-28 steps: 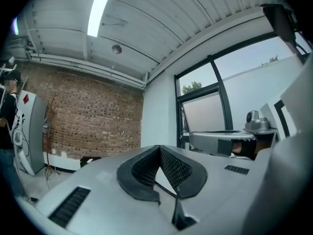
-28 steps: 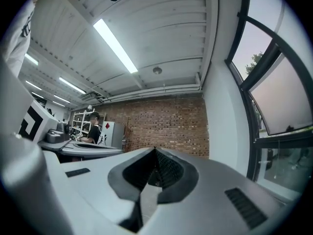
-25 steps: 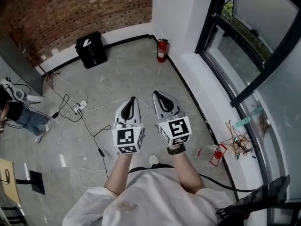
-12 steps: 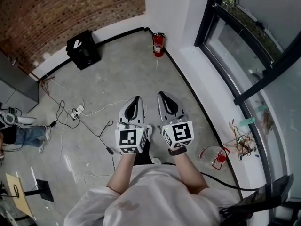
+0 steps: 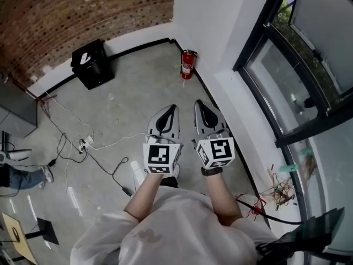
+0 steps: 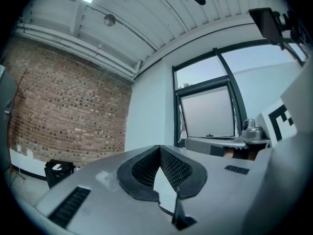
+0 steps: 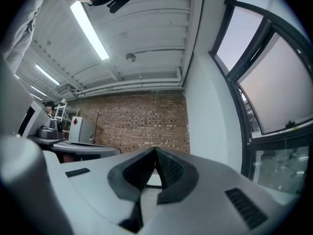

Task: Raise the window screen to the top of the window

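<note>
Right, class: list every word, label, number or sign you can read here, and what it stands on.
No words or numbers are readable.
Left gripper, right gripper: cubes bear black square marker patterns, no letters.
Black box: white mark on top, unreadable.
Fire extinguisher: label too small.
White cabinet: red diamond sign, too blurred.

No word or number is legible. The two white marker cubes (image 5: 160,158) (image 5: 216,152) bear only black square patterns. The label on the red fire extinguisher (image 5: 188,64) is too small to read.
</note>
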Available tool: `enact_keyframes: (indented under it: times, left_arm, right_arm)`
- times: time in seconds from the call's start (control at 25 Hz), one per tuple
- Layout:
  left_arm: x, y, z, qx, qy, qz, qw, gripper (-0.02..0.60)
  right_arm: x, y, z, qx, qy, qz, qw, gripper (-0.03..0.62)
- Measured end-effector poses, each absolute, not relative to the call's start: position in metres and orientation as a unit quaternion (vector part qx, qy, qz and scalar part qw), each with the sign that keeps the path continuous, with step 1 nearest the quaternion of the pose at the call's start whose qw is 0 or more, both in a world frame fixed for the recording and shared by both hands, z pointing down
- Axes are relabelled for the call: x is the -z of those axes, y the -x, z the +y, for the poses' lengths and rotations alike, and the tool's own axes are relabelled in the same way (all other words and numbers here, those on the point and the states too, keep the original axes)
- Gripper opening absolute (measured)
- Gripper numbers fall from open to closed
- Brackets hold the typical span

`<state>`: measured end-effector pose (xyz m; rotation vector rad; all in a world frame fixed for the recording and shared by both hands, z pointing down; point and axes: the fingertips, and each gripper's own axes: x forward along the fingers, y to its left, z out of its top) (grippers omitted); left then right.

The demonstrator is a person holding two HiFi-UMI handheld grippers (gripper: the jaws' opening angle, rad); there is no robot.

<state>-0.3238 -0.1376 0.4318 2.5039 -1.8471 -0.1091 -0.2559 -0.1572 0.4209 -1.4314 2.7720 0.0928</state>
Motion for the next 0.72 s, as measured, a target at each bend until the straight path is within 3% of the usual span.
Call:
enact_keyframes:
  times: [0.32,0.72]
  left_arm:
    - [-0.450,0.382,-0.230,0.029,-0.783,-0.621,0.038,0.000]
    - [-0.463,0.343,-0.338,0.010,-0.789,-0.612,0.047,0.000]
  right_arm:
    - [-0.443,0.300,-0.246,-0.007,0.446,0.895,-0.006,0.002]
    - [-0.457,0.264,-0.354,0.013,0.453,0.892,-0.004,0.002]
